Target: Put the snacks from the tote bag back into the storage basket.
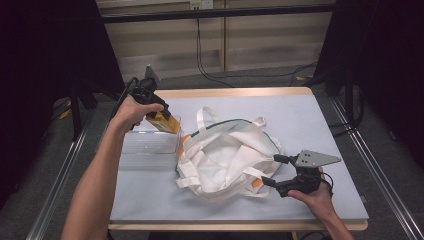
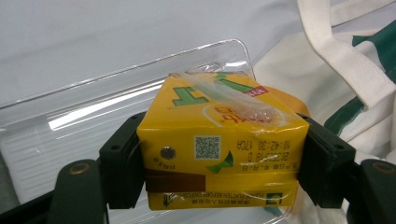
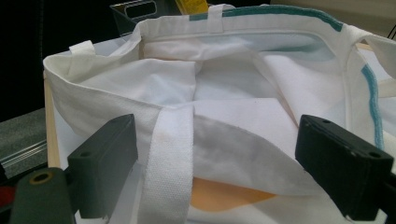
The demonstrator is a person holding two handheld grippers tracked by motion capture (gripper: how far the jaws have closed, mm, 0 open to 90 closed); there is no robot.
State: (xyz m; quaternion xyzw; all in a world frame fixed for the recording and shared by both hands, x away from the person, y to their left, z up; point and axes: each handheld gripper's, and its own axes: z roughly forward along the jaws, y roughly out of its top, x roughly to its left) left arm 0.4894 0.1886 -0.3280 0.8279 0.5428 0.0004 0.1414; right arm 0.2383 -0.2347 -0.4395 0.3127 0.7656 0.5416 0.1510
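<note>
Left tool (image 2: 219,163) gripping yellow drink carton (image 2: 219,154) by sides, holding it above clear tray (image 1: 150,145) beside white bag (image 1: 225,155). Right tool (image 1: 276,172) hanging open at bag's near rim. Advice: keep carton level, clear rim, lower into bag mouth.

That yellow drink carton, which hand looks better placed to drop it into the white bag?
Left, probably. The left gripper already clamps the carton beside the bag; the right gripper sits open at the bag's rim.

carton (image 2: 219,140): glossy printed card | tray (image 2: 70,121): clear ribbed plastic | bag (image 3: 224,93): matt woven cloth
</note>
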